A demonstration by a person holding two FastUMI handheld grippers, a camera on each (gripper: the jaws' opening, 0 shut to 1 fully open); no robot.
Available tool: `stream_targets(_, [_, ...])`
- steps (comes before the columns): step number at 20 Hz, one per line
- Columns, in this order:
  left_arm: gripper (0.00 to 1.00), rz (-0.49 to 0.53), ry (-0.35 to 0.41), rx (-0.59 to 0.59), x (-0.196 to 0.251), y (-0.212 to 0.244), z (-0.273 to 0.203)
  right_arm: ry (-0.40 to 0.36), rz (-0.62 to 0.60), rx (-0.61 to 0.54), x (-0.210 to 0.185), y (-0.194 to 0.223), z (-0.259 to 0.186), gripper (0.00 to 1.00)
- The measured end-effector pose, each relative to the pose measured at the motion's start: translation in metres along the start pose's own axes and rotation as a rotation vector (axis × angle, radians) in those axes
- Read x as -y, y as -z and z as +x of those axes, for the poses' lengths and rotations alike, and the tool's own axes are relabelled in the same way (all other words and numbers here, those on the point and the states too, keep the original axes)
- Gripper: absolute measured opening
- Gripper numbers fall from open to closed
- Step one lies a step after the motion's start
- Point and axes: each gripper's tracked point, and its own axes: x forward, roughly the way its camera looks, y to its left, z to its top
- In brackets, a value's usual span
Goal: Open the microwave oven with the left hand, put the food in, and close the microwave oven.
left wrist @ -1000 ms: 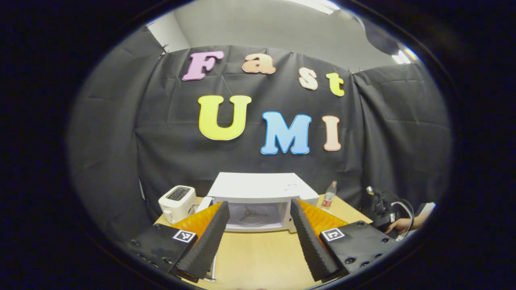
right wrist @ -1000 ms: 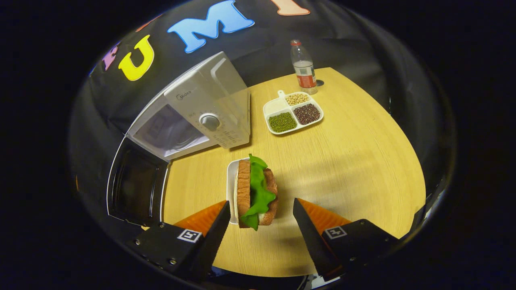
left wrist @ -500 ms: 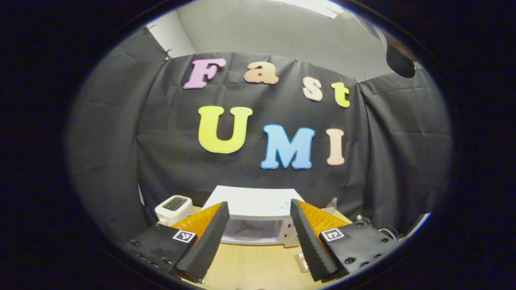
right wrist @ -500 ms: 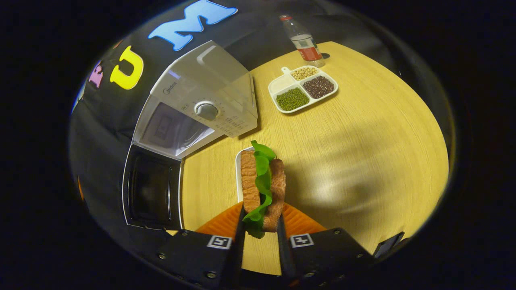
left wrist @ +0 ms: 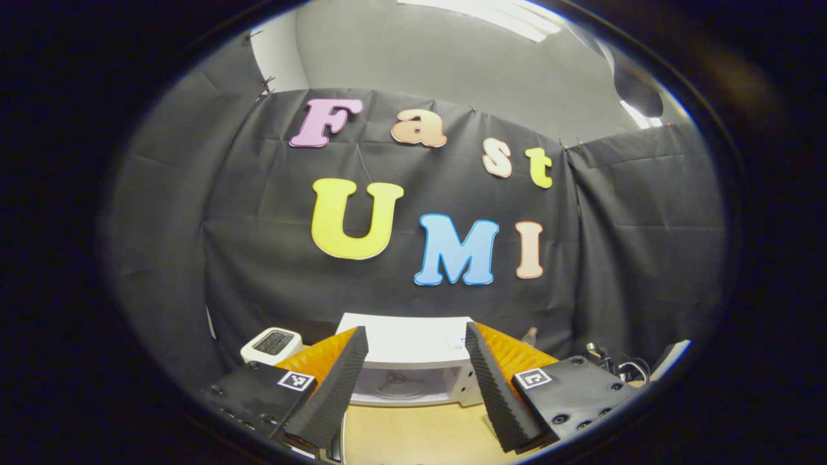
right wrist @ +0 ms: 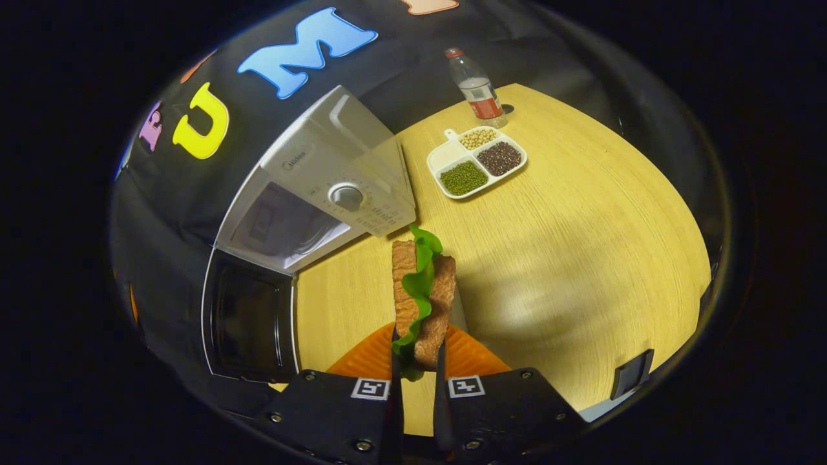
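"midea" stands on the microwave oven (right wrist: 323, 187) front above its dial.

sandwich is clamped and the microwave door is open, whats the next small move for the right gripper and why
Probably carry the sandwich up and left toward the open microwave cavity. The right gripper is shut on it, the door hangs wide open, and bare table lies between them. The left gripper is open and back from the oven, so it seems out of the way.

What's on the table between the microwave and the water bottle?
In the right gripper view, a divided tray of beans lies between the microwave and the water bottle.
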Motion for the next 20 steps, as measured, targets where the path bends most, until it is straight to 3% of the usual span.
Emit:
stream_targets(3, [0.96, -0.011, -0.025, 0.005, -0.031, -0.003, -0.005, -0.090, 0.037, 0.055, -0.040, -0.001, -0.010, 0.18])
stream_targets(8, [0.96, -0.023, -0.008, 0.038, -0.056, -0.016, -0.027, -0.336, 0.176, 0.143, -0.133, -0.012, -0.012, 0.19])
stream_targets(14, [0.96, 0.002, -0.004, 0.043, -0.089, -0.021, -0.064, -0.412, 0.258, 0.175, -0.202, -0.009, 0.022, 0.18])
stream_targets(20, [0.96, -0.044, -0.052, 0.074, -0.122, -0.026, -0.087, -0.426, 0.340, 0.183, -0.244, -0.009, 0.070, 0.19])
